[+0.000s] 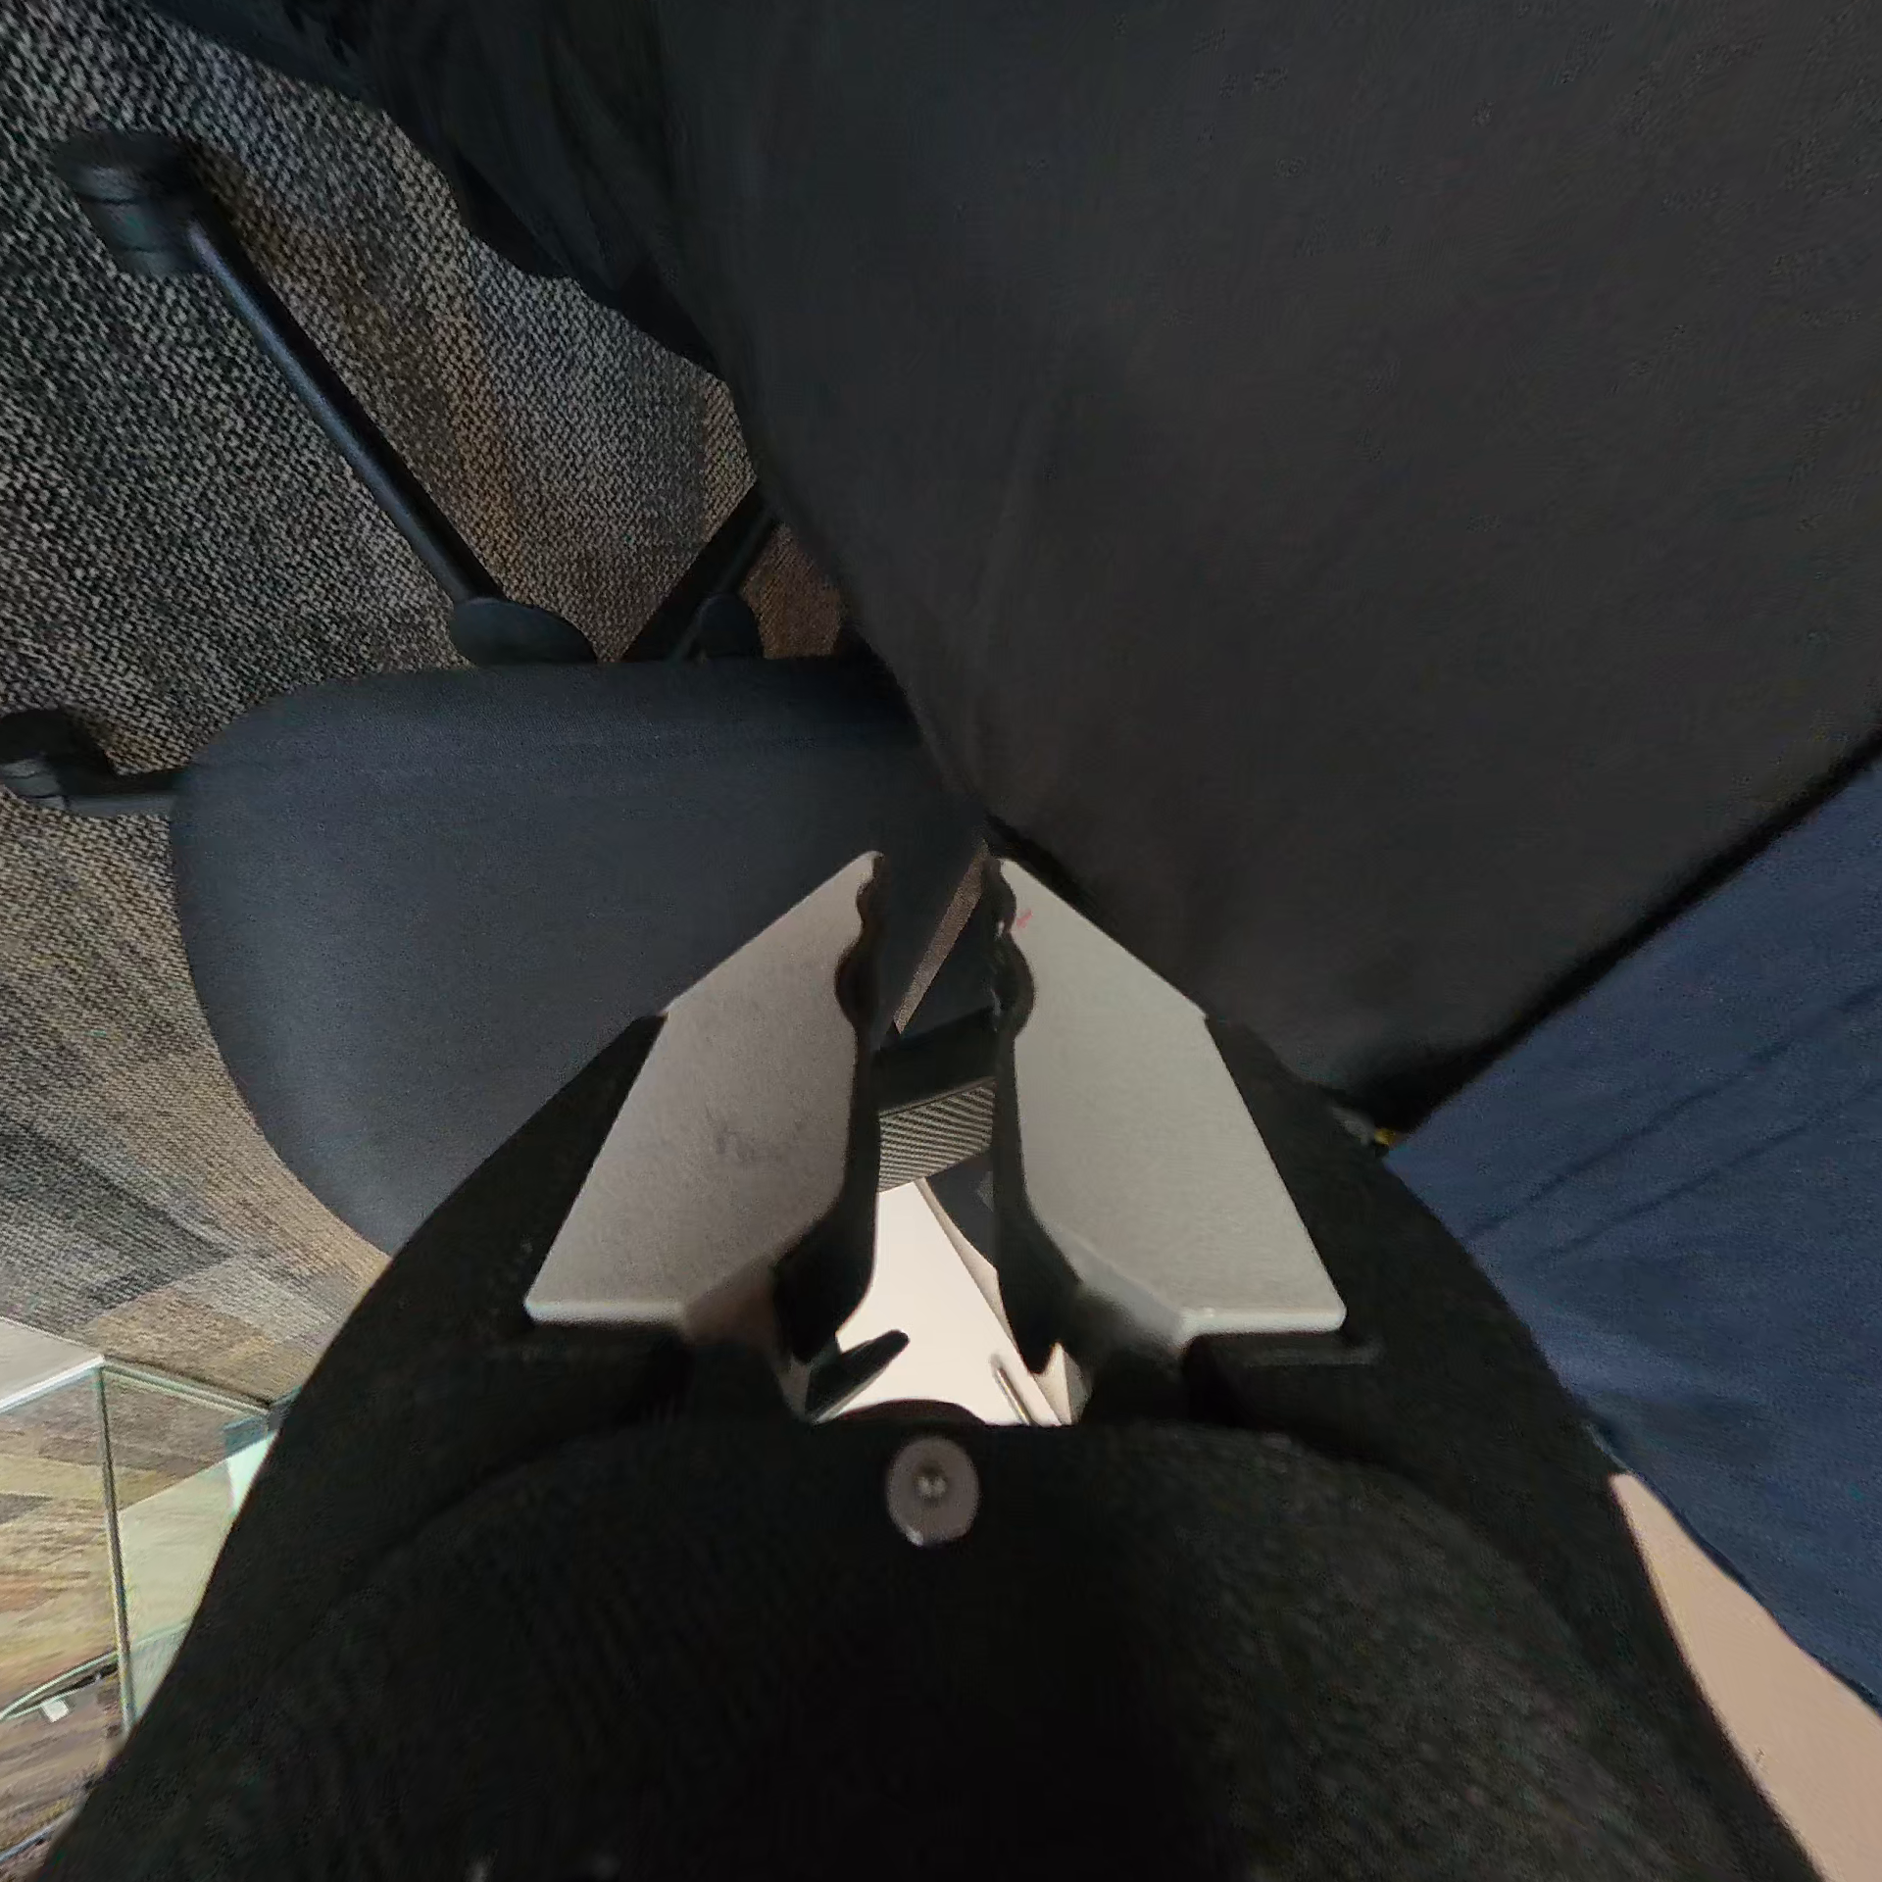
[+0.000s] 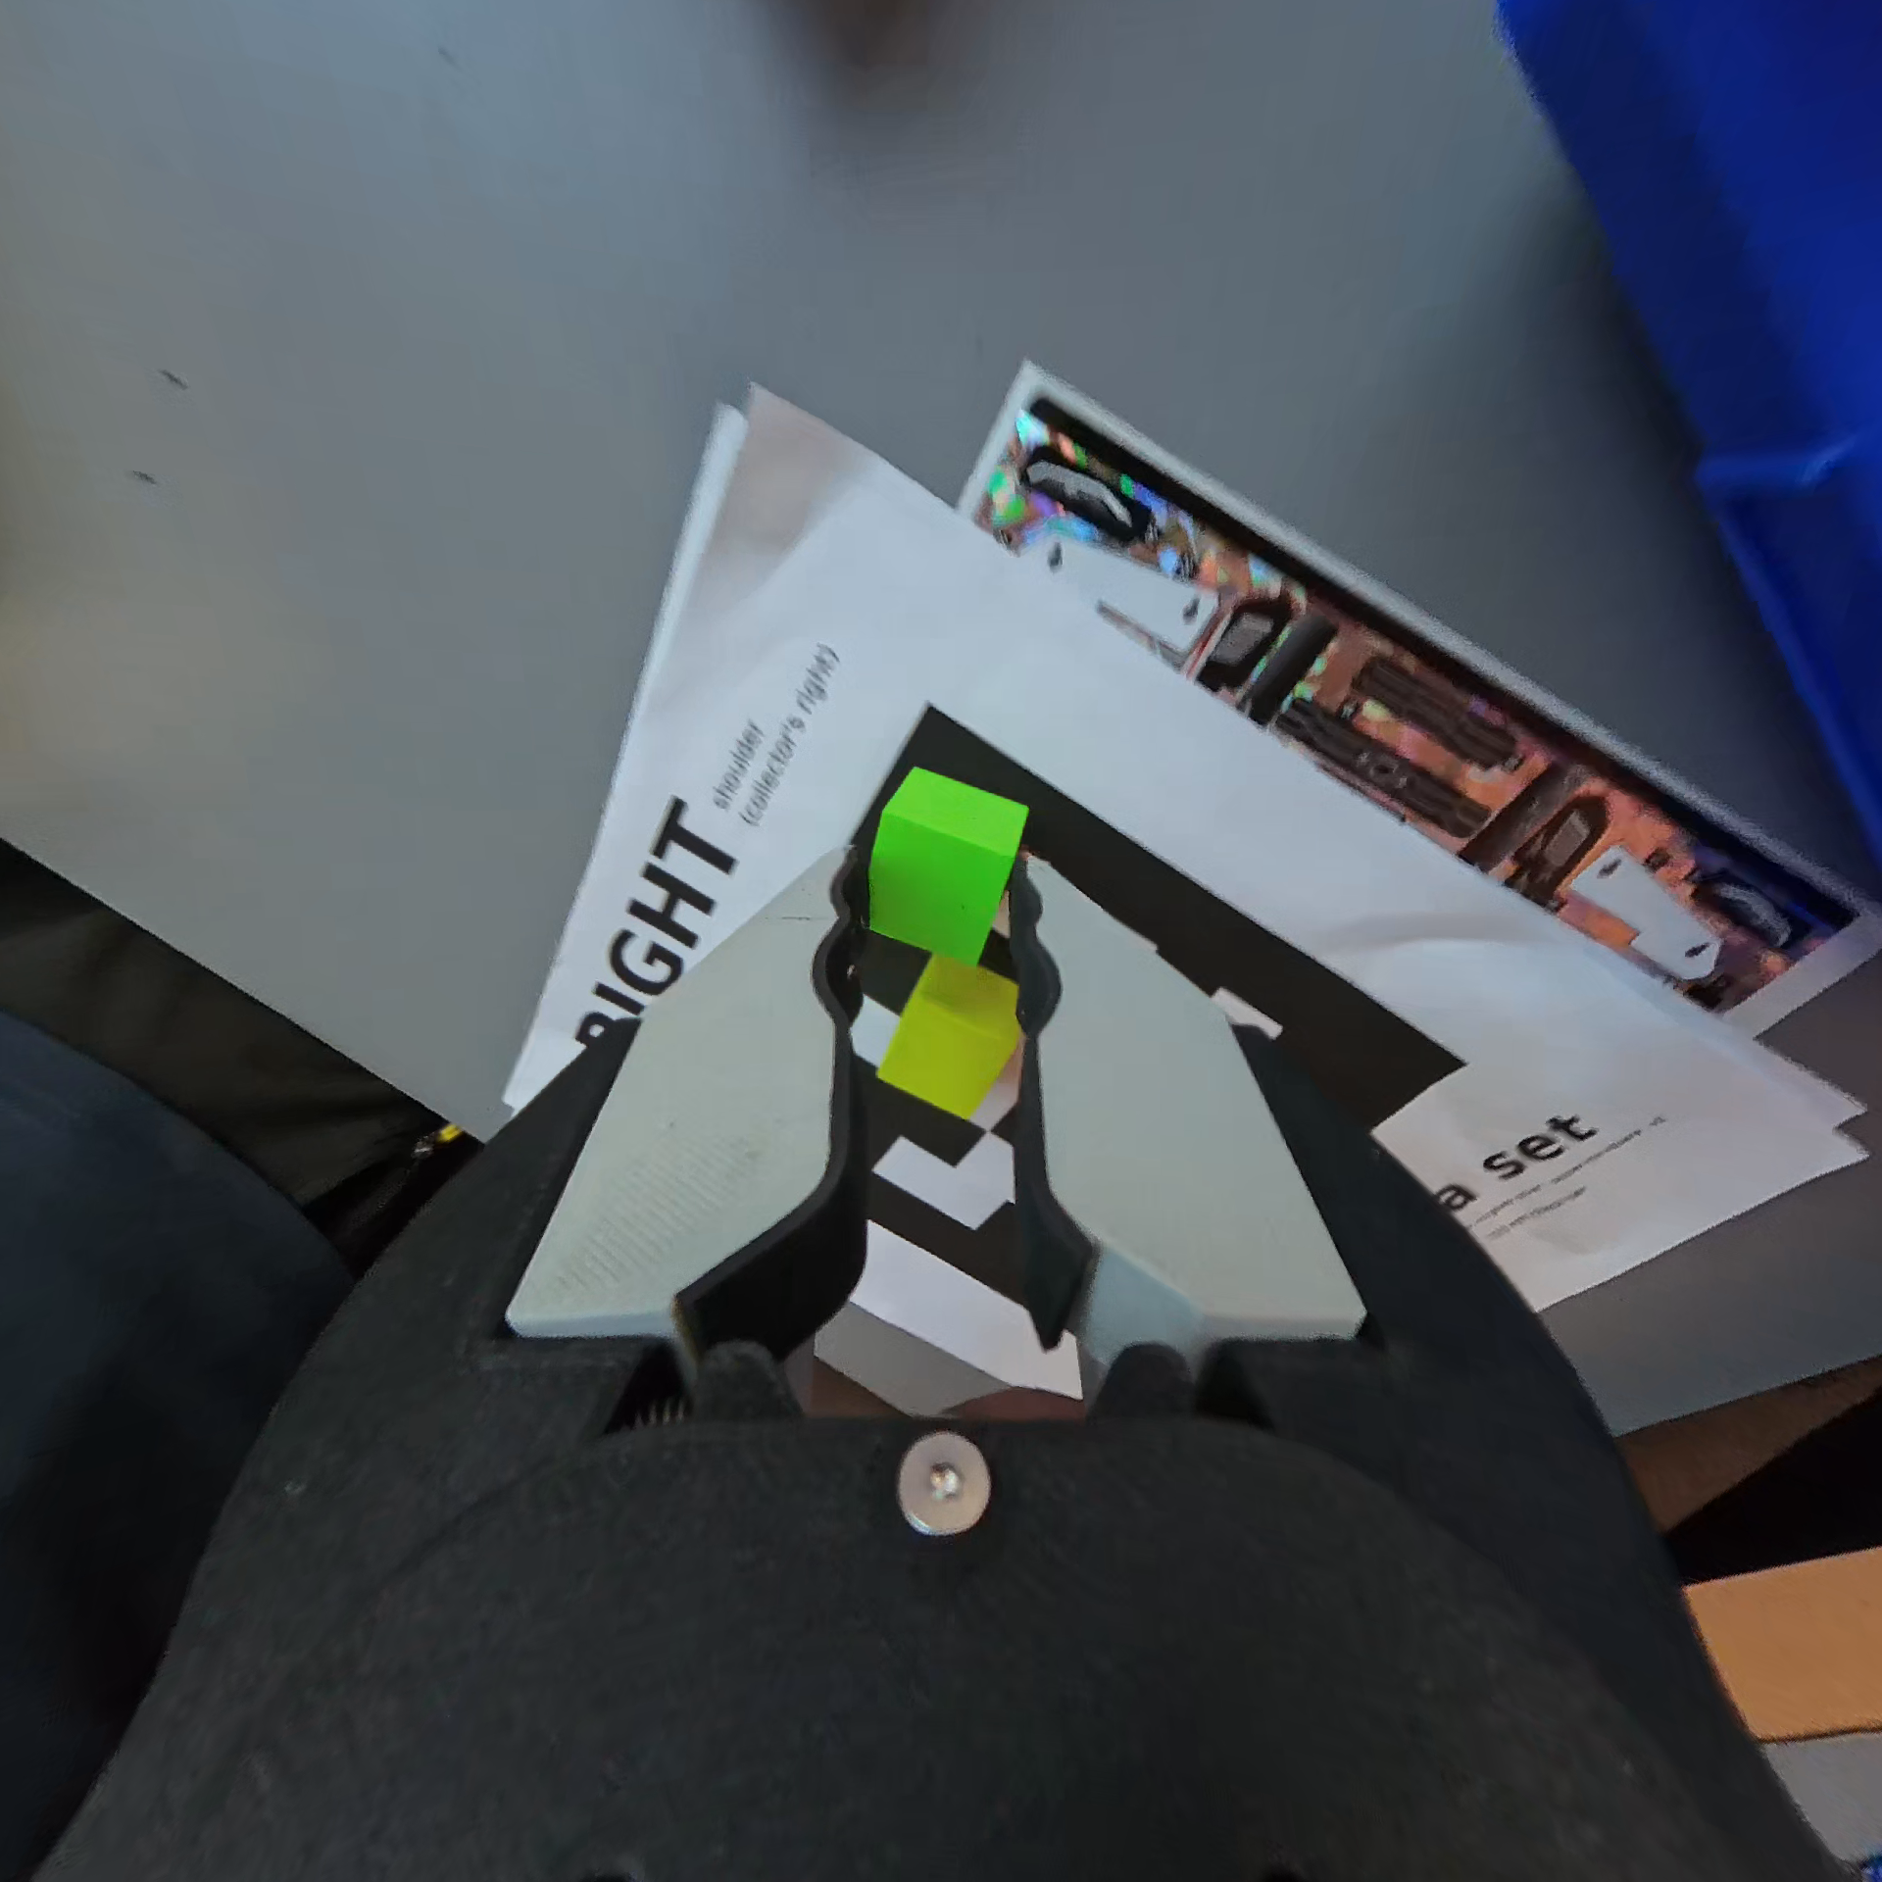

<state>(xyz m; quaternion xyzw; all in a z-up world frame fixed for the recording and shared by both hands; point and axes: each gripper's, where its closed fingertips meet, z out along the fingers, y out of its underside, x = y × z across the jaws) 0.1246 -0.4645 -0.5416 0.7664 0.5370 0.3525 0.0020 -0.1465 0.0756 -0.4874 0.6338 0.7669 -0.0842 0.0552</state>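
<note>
Grey desk [image 2: 306,306] carried overlapping printed sheets [image 2: 1018,652] and a glossy picture card [image 2: 1426,693], with a blue bin [image 2: 1752,255] at the far edge. Over the sheets, the right hand-held gripper [image 2: 942,896] had its jaws drawn in on a green cube [image 2: 942,866], both pads seemingly against its sides. A yellow cube [image 2: 952,1039] sat just behind it between the fingers, close to the right one; whether it rested on the paper I couldn't tell. The left hand-held gripper [image 1: 932,917] hung off the desk, pointed down at a chair seat [image 1: 509,917], carpet [image 1: 204,509] and someone's dark trousers [image 1: 1222,407], its jaws slightly apart and apparently holding nothing.
</note>
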